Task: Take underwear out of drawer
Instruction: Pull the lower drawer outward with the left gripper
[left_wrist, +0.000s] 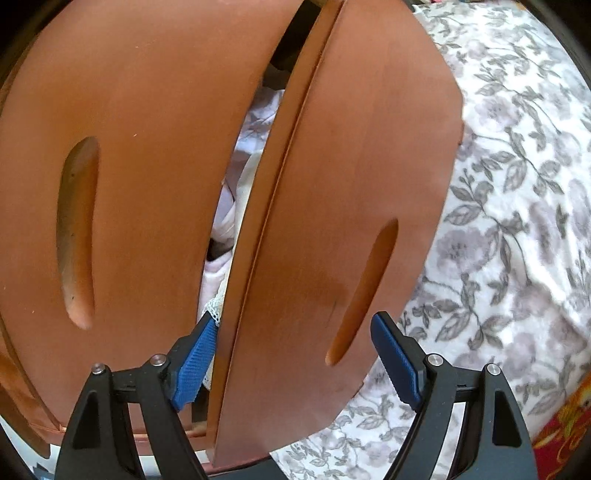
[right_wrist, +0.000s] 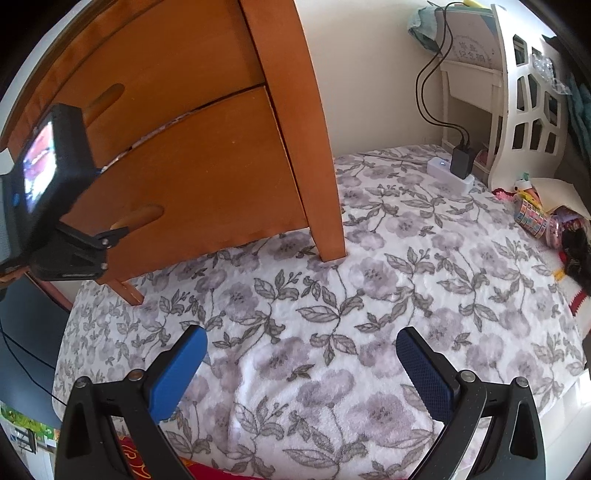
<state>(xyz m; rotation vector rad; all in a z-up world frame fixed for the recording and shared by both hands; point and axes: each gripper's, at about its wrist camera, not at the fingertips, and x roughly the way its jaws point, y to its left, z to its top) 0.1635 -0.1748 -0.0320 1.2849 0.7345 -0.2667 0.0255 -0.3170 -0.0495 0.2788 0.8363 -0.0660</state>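
While the left gripper (left_wrist: 295, 354) is straddling the drawer front (left_wrist: 332, 221), jaws apart, underwear (left_wrist: 236, 192) is lying just behind its left pad.

The right gripper (right_wrist: 299, 365) fills the bottom of the frame, its blue pads apart over a flowered blanket (right_wrist: 369, 280). At upper left stands a wooden dresser (right_wrist: 207, 147), with the left gripper (right_wrist: 66, 229) at its lower drawer. A white charger block (right_wrist: 448, 171) lies at upper right

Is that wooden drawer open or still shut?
Partly open. The drawer front stands out from the neighbouring panel, and pale folded clothes show in the gap. The left gripper straddles its edge.
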